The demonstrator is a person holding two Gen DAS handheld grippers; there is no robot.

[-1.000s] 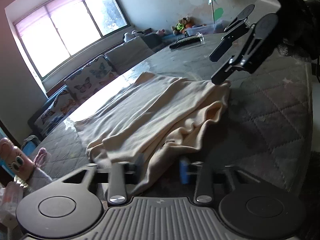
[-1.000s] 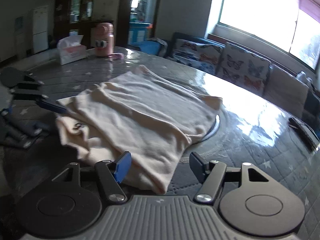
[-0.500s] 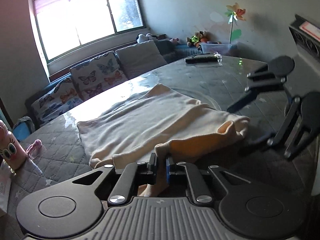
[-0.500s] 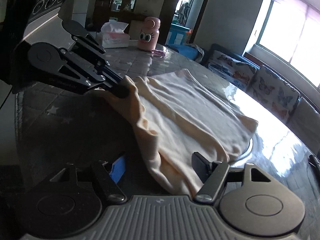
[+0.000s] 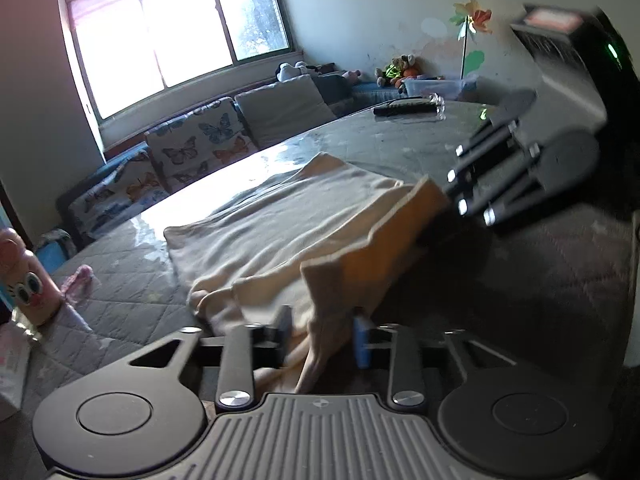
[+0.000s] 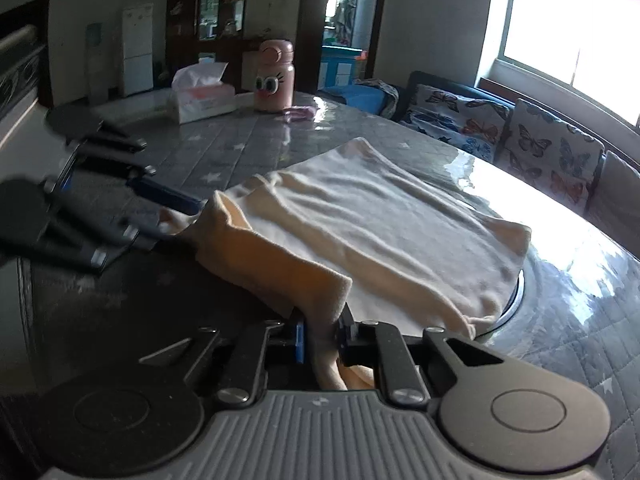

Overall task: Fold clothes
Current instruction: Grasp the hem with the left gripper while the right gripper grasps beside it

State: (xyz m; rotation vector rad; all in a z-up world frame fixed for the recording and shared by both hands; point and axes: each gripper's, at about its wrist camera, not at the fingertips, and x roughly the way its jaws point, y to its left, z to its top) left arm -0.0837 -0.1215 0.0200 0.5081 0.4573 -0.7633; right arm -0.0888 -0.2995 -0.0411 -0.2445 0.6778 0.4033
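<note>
While both hand-held grippers pinch cream garment [image 6: 372, 216], near edge lifted.

You see a pink cartoon-eyed bottle [image 6: 275, 76] beside a tissue box [image 6: 202, 96] on the quilted table [image 6: 224, 152]. A butterfly-print sofa [image 5: 192, 152] sits beneath the window [image 5: 176, 28]; a remote [image 5: 404, 108] lies near the table's far edge.

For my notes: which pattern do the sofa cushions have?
Butterflies, coloured, on a pale ground. The sofa cushions show best in the right wrist view.
</note>
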